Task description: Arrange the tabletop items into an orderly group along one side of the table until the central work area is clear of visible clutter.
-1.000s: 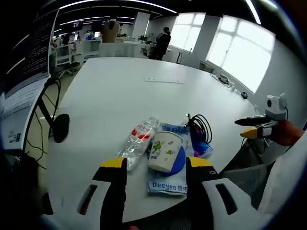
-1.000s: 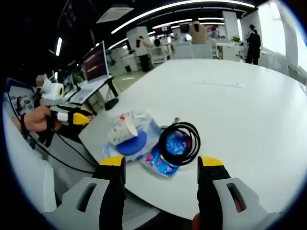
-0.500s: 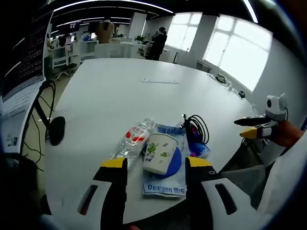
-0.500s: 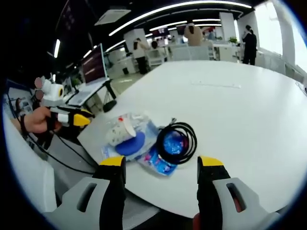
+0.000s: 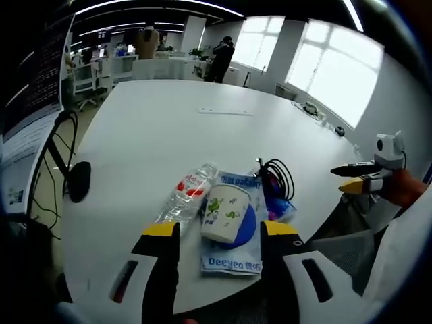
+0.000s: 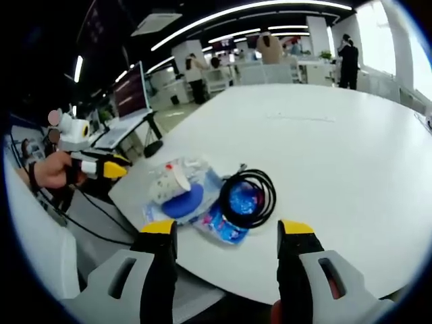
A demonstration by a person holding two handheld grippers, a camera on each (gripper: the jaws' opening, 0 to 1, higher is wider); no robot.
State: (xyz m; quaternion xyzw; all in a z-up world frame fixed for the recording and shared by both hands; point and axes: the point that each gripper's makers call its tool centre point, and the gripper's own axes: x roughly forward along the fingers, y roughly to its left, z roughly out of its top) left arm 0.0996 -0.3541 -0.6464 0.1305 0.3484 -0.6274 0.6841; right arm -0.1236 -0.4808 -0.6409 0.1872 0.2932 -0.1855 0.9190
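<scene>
Tabletop clutter sits low-centre: paper cup [image 5: 227, 213] lying on a wipes pack [image 5: 235, 243], bottle [image 5: 185, 198] touching. Left gripper [image 5: 217, 233] and right gripper [image 6: 226, 230] both gape, holding nothing. Cup probably rolls if nudged.

We see a broad white table [image 5: 169, 128] with rounded edges. Near its closest edge a clear plastic bottle [image 5: 183, 200] lies on its side, touching a flat blue-and-white packet [image 5: 235, 253]. A paper cup [image 5: 223, 213] sits on that packet. Just beside these, a coil of black cable [image 6: 248, 196] rests over a blue wrapper [image 6: 226, 228]. Far across the top lies a thin pale strip [image 5: 225, 112], perhaps a ruler.
</scene>
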